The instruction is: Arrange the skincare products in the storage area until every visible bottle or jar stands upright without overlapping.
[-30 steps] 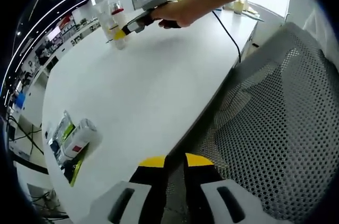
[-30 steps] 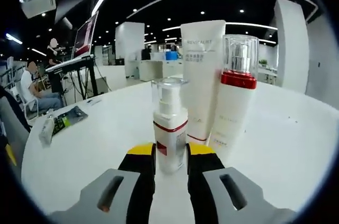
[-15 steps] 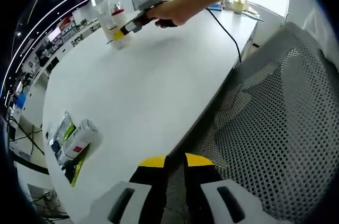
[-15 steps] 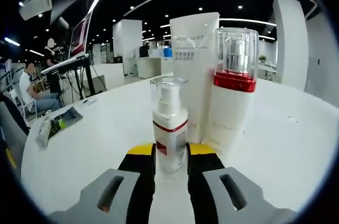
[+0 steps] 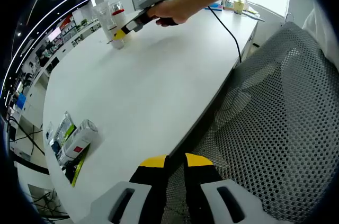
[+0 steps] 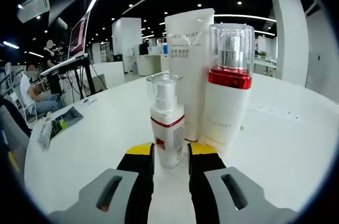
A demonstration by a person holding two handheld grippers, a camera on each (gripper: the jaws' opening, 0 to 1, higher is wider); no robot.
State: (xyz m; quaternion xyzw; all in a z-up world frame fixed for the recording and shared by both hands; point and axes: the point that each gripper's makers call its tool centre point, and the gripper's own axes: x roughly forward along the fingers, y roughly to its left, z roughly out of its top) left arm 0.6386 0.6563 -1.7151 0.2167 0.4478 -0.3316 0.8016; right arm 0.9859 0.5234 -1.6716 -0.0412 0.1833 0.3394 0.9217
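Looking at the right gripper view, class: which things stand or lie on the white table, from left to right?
Lying tube → green packet → small pump bottle → tall white tube → large pump bottle.

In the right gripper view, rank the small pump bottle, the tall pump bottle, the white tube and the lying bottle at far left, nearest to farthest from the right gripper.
1. Small pump bottle, upright just beyond the right gripper fingertips.
2. Tall pump bottle, upright, behind and to the right.
3. White tube, standing behind both pump bottles; its gap to the tall one is slight.
4. Lying bottle, far left across the table.
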